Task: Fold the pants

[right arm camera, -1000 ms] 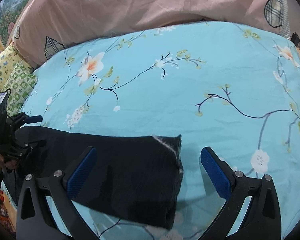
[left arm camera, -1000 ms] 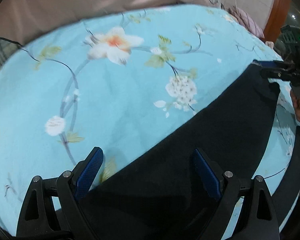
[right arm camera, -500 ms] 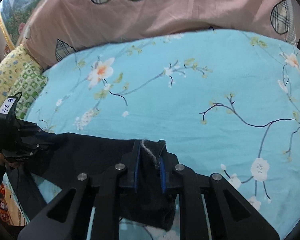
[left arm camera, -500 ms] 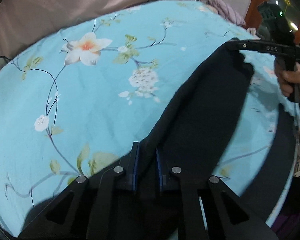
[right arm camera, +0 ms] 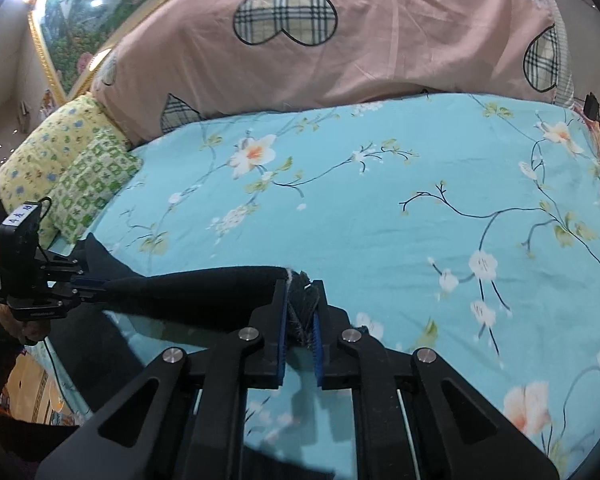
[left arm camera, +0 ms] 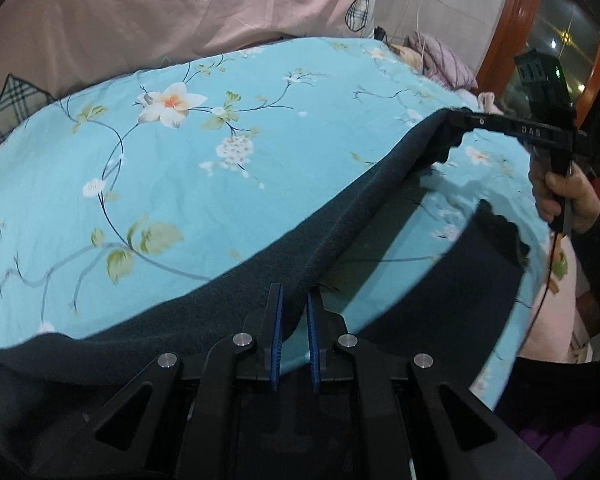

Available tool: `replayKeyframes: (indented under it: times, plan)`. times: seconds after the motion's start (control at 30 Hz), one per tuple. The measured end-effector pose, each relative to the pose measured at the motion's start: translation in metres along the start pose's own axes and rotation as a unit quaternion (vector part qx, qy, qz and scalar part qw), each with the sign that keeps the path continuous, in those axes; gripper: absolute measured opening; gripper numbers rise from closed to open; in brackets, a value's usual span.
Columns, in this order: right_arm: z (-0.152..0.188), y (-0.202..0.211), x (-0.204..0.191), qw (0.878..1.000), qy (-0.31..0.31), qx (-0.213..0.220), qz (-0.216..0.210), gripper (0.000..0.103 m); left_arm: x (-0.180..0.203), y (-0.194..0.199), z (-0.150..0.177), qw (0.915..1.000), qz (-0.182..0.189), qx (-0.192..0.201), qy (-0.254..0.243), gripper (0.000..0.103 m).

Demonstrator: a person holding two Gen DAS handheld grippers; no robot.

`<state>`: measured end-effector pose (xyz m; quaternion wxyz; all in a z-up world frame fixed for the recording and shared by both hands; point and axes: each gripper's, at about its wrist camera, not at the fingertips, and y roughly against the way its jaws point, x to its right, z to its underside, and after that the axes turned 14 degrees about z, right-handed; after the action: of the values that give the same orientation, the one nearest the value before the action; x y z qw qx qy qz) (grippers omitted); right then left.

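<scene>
The black pants (left arm camera: 352,216) hang stretched above the blue floral bed sheet (left arm camera: 160,184). My left gripper (left arm camera: 294,300) is shut on one end of the upper leg. My right gripper (right arm camera: 300,300) is shut on the other end, on bunched cloth with a pale hem (right arm camera: 290,274). The right gripper also shows in the left wrist view (left arm camera: 460,118), at the far right. The left gripper shows in the right wrist view (right arm camera: 88,280), at the far left. The pants (right arm camera: 204,288) run taut between them. A lower leg (left arm camera: 452,276) hangs slack below.
A pink quilt with plaid hearts (right arm camera: 320,40) lies along the far side of the bed. Yellow and green pillows (right arm camera: 72,168) sit at the far left. A wooden frame (left arm camera: 512,28) and more bedding (left arm camera: 440,56) stand beyond the right edge.
One second ago both grippers were open over the flat pants. They shut on the cloth and have since lifted it off the sheet, pulling it taut.
</scene>
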<state>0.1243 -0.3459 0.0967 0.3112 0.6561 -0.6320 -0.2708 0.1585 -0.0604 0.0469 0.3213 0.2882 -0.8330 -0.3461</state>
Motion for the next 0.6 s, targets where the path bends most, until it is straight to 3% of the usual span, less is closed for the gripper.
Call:
replayKeyframes:
  times: [0.47, 0.6]
  plan:
    - [0.080, 0.058, -0.011, 1.000, 0.021, 0.011, -0.002, 0.010, 0.042, 0.019, 0.062, 0.9990, 0.036, 0.022, 0.014, 0.009]
    - [0.100, 0.066, -0.009, 1.000, 0.023, 0.010, 0.008, 0.010, 0.055, 0.023, 0.075, 0.9979, 0.060, 0.024, 0.006, 0.004]
